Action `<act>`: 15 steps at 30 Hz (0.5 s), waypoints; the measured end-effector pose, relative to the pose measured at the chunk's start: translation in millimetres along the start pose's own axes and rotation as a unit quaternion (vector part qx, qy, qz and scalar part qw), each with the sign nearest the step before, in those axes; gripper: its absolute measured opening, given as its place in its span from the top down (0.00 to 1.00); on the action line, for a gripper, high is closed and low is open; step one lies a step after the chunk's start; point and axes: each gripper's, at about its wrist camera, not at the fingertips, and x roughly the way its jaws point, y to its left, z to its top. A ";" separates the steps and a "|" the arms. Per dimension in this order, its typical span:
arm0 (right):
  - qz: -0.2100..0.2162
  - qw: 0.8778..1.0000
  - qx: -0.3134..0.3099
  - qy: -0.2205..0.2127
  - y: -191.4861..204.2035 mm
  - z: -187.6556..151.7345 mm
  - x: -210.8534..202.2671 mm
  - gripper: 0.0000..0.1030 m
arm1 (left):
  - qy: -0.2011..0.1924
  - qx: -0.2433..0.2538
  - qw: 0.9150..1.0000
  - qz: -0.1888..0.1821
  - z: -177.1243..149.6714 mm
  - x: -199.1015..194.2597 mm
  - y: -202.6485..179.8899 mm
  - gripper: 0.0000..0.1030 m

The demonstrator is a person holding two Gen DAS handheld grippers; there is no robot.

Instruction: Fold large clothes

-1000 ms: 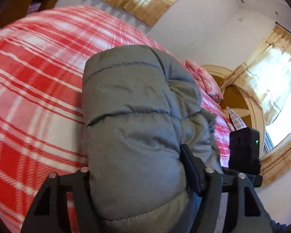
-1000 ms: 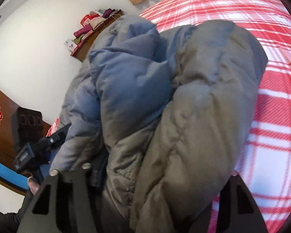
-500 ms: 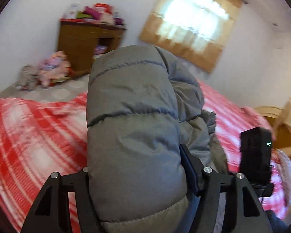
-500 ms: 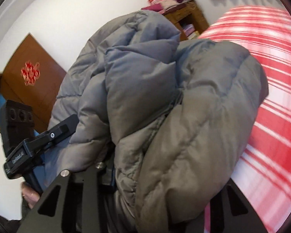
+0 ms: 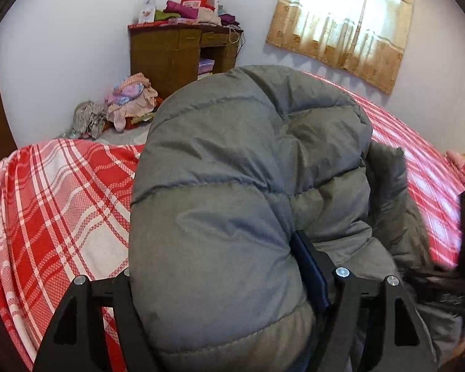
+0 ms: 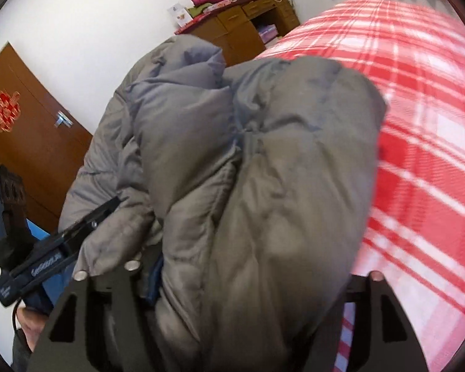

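A bulky grey puffer jacket (image 5: 248, 186) is bundled up and held above the red and white plaid bed (image 5: 62, 210). My left gripper (image 5: 220, 282) is shut on a thick fold of the jacket, which bulges between its fingers. My right gripper (image 6: 248, 279) is shut on another thick fold of the same jacket (image 6: 263, 170). The left gripper's body shows in the right wrist view (image 6: 46, 260) at the lower left, pressed into the jacket. Both sets of fingertips are hidden by fabric.
A wooden desk (image 5: 183, 52) piled with clothes stands against the far wall, with a heap of clothes (image 5: 130, 102) on the floor beside it. A curtained window (image 5: 347, 24) is at the right. A brown door (image 6: 24, 130) is at the left.
Both grippers have swung round with the jacket, so the desk, wall and door now come into view. The grips on the jacket look unchanged.
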 end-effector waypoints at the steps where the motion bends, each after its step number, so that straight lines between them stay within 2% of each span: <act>1: -0.015 1.000 -0.004 -0.009 2.1 -1.7 -11.6 0.31 | -0.003 0.007 1.000 0.005 -1.8 0.8 0.0 0.27; 5: -0.082 0.993 -0.012 -0.081 17.5 3.9 -72.4 0.31 | -0.012 0.007 1.000 0.013 -3.3 8.2 5.8 0.26; 8: -0.098 0.987 -0.036 -0.124 47.0 25.9 -102.8 0.30 | -0.016 0.009 1.000 0.017 -8.2 5.6 8.2 0.26; 11: -0.127 0.985 -0.062 -0.102 78.8 46.1 -90.7 0.30 | -0.018 0.015 0.999 0.024 -8.6 4.1 6.3 0.26; 12: -0.122 0.986 -0.061 -0.097 83.2 47.5 -82.8 0.31 | -0.018 0.016 0.999 0.026 -9.0 3.9 5.6 0.26; 13: -0.116 0.987 -0.059 -0.095 84.7 39.2 -79.0 0.36 | -0.018 0.016 0.999 0.028 -8.0 2.7 1.9 0.26; 15: -0.114 0.989 -0.047 -0.078 83.7 43.2 -52.4 0.44 | -0.018 0.019 0.999 0.030 -8.3 2.7 1.0 0.26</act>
